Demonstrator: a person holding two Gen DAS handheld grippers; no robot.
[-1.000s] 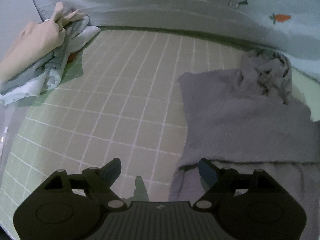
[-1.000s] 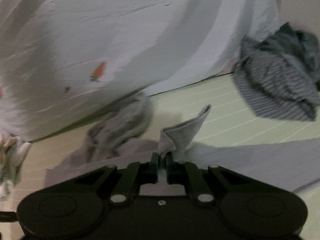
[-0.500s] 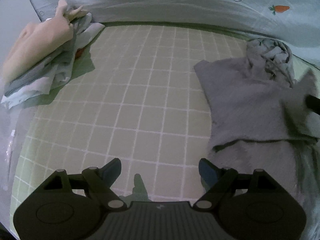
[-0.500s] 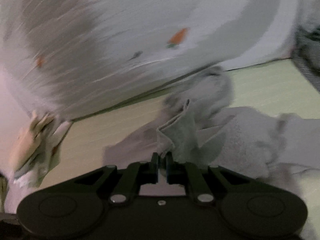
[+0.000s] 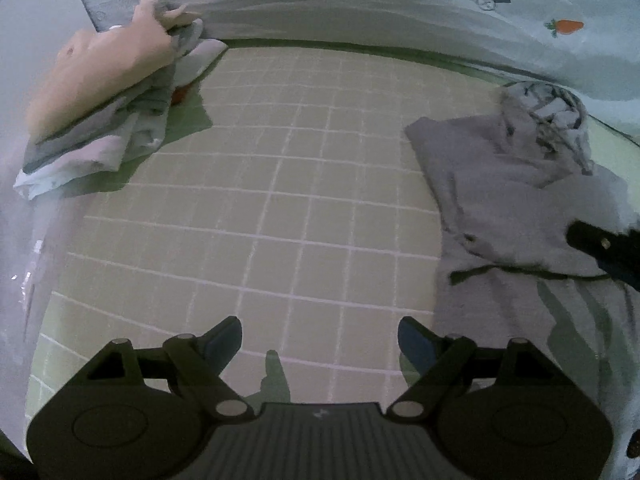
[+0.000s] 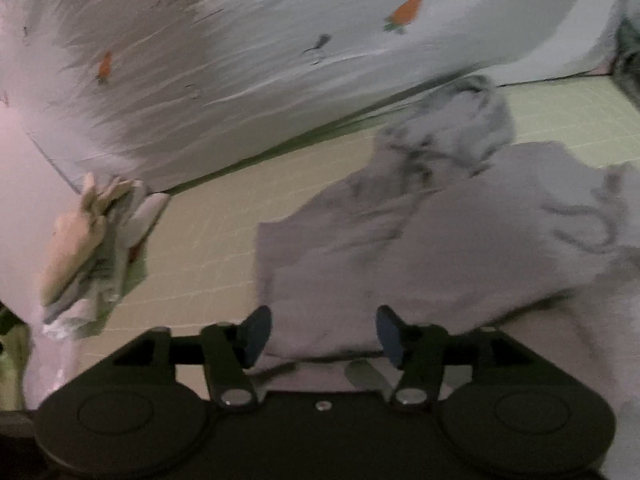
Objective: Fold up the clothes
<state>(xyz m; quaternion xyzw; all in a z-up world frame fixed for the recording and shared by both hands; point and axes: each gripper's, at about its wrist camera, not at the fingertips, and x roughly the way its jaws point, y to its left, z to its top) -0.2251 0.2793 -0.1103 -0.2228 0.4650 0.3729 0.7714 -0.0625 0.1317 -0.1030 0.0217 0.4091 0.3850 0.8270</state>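
A grey hooded sweatshirt (image 5: 516, 208) lies on the green checked mat (image 5: 280, 184), its hood (image 5: 548, 120) bunched at the far end. My left gripper (image 5: 320, 340) stands open over bare mat, just left of the garment's near edge. The right gripper shows there as a dark shape (image 5: 604, 246) over the sweatshirt. In the right wrist view the sweatshirt (image 6: 440, 240) fills the middle, with a folded layer on top. My right gripper (image 6: 318, 334) is open low over its near edge, nothing between the fingers.
A hand (image 5: 108, 64) rests on a pile of pale clothes (image 5: 96, 148) at the mat's far left corner, seen also as a pile (image 6: 92, 264) in the right wrist view. A light sheet with carrot prints (image 5: 400, 8) hangs along the back.
My right gripper was shut on a corner of the sweatshirt, carried it left across the garment, and has now opened and let it go. The left gripper drifted left, still open.
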